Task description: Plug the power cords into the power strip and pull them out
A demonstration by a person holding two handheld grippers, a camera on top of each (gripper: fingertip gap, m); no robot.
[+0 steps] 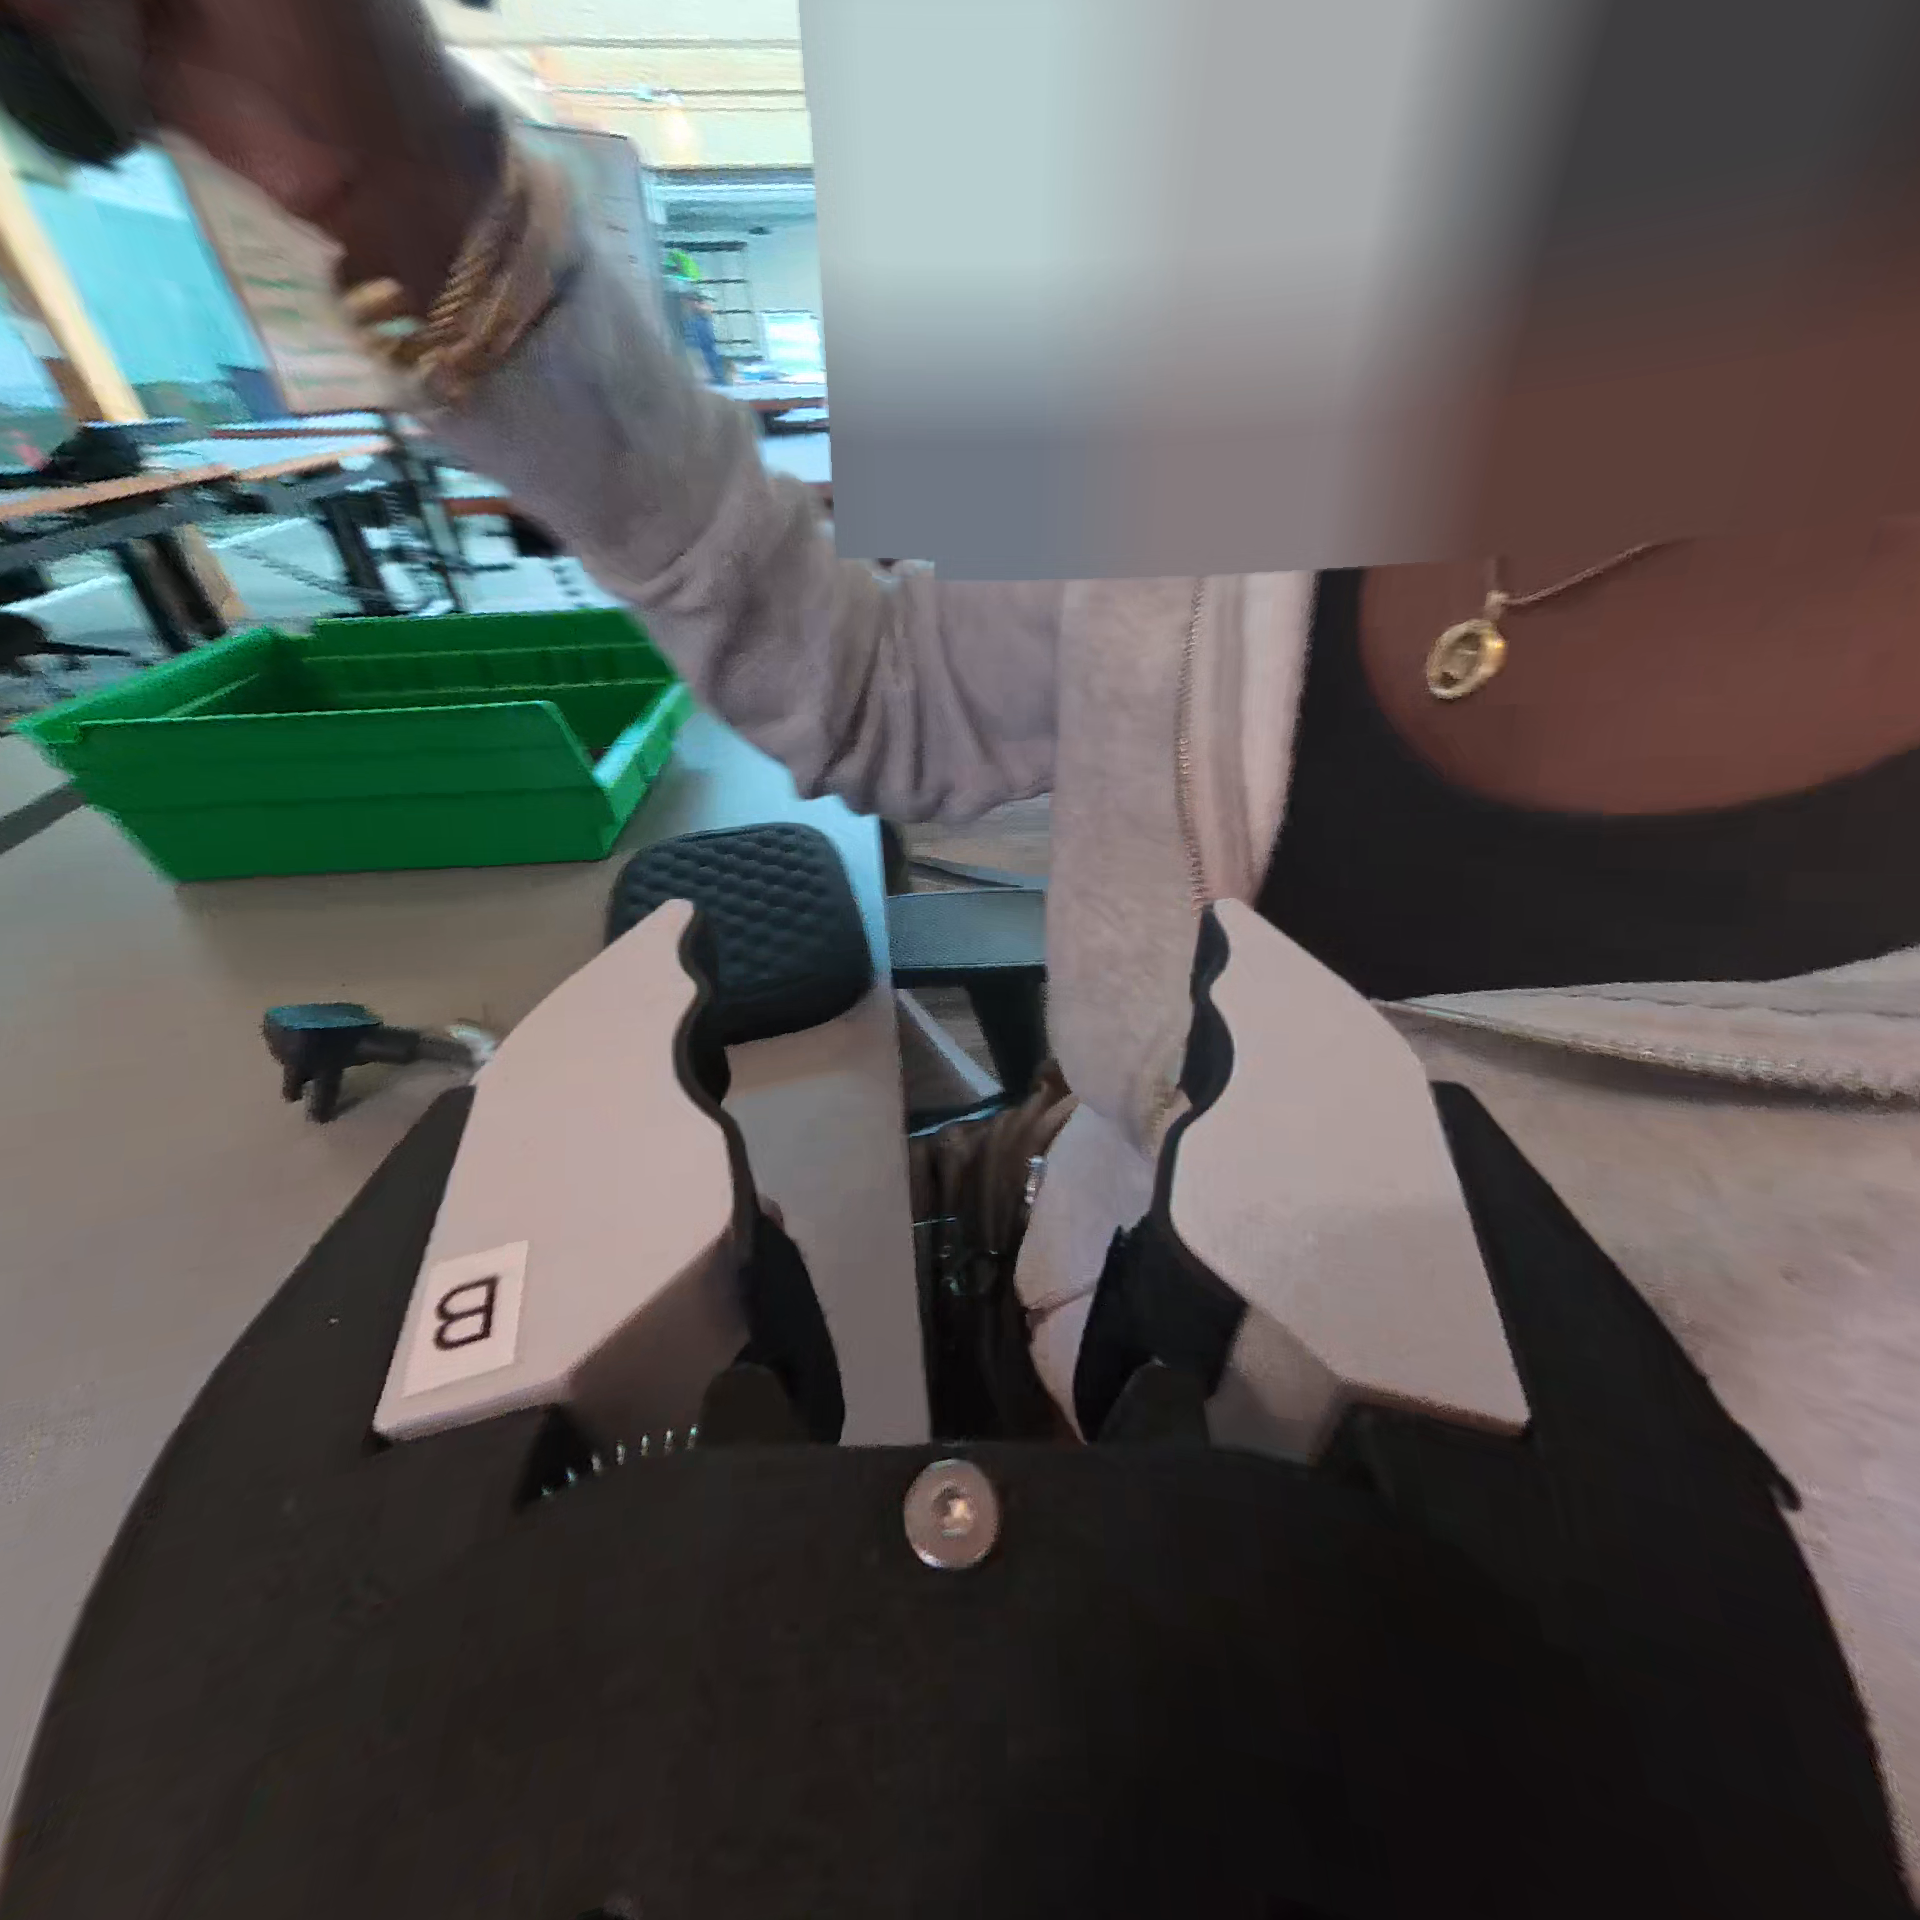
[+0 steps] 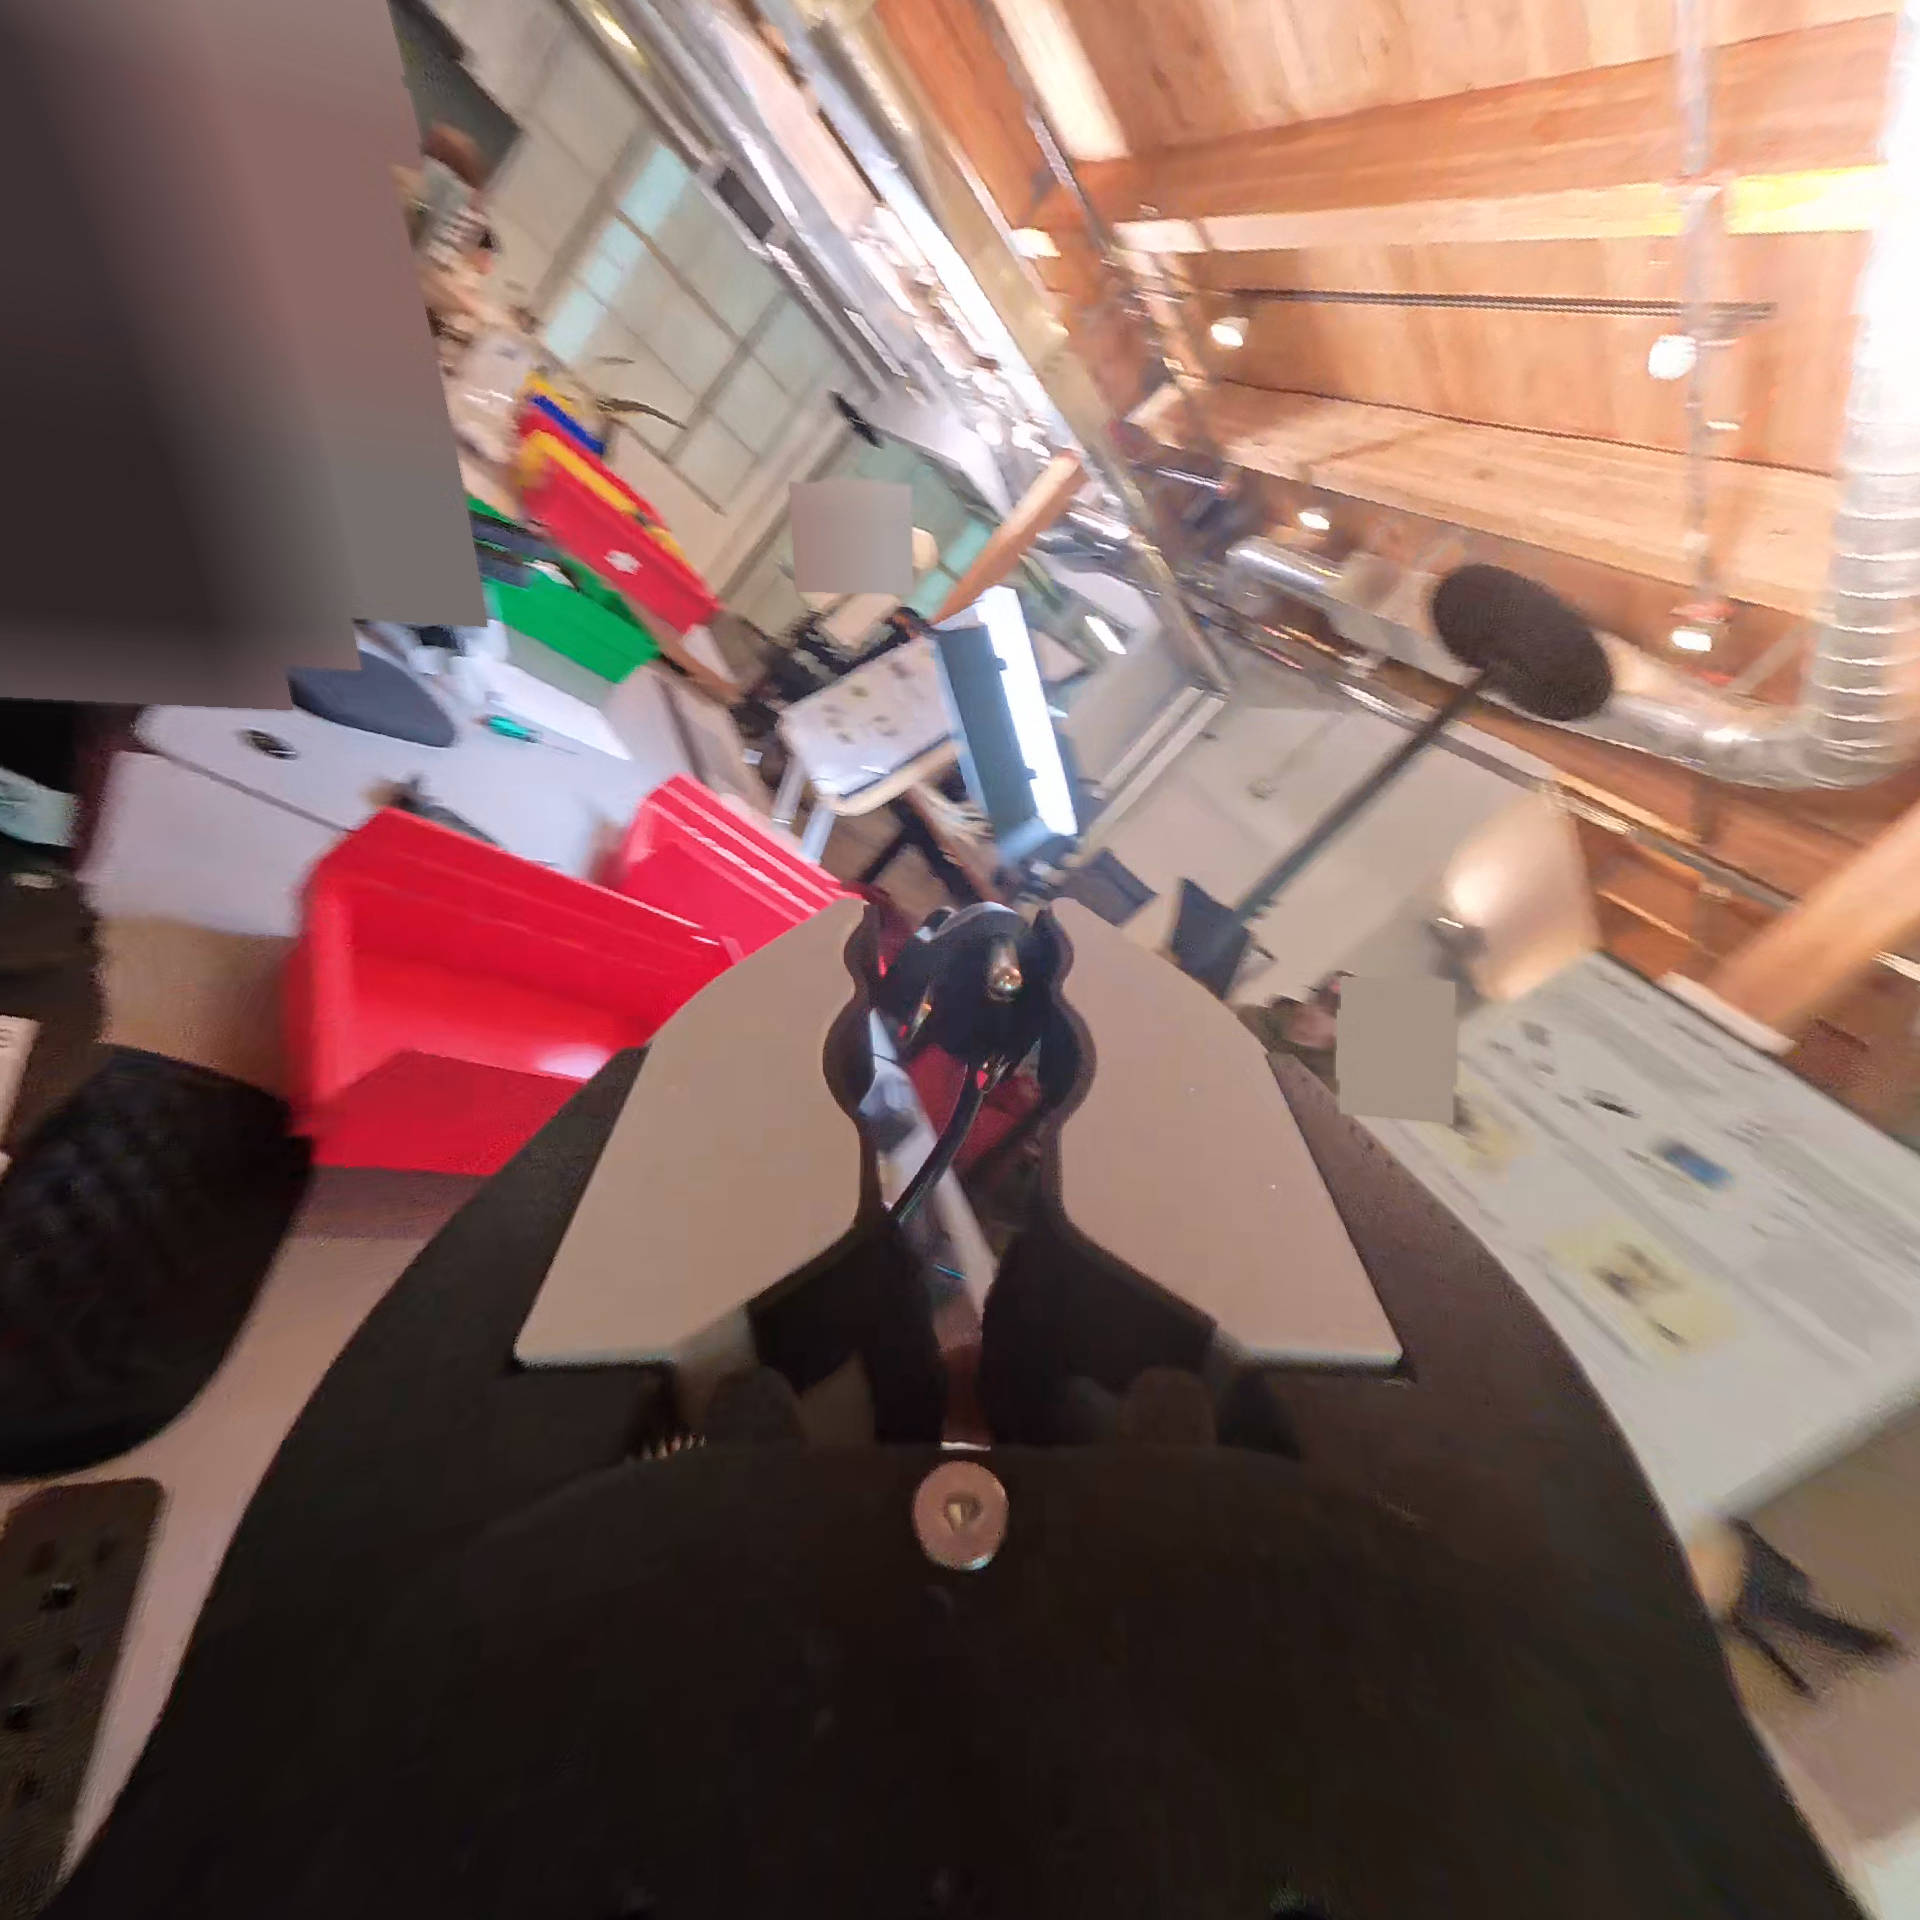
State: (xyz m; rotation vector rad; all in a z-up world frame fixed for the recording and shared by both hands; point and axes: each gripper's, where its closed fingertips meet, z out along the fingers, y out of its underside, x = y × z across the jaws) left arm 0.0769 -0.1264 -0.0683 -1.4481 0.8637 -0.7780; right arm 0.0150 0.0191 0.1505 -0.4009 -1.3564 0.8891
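Observation:
In the left wrist view my left gripper (image 1: 951, 925) is open and empty, held above the table edge and facing a person's grey-jacketed torso (image 1: 1558, 1143). A black plug (image 1: 322, 1049) with its prongs showing lies loose on the grey table (image 1: 156, 1247) to the gripper's left. In the right wrist view my right gripper (image 2: 956, 935) is shut on a black plug (image 2: 977, 987), raised in the air with its black cord (image 2: 935, 1153) trailing down between the fingers. The black power strip (image 2: 62, 1631) lies on the table at the lower left, below the gripper.
A green bin (image 1: 353, 738) stands on the table at the left. Red bins (image 2: 488, 997) stand beyond the right gripper. A black textured pad (image 1: 748, 925) sits at the table edge and shows in the right view (image 2: 125, 1247). The person's raised arm (image 1: 644, 499) crosses the upper left.

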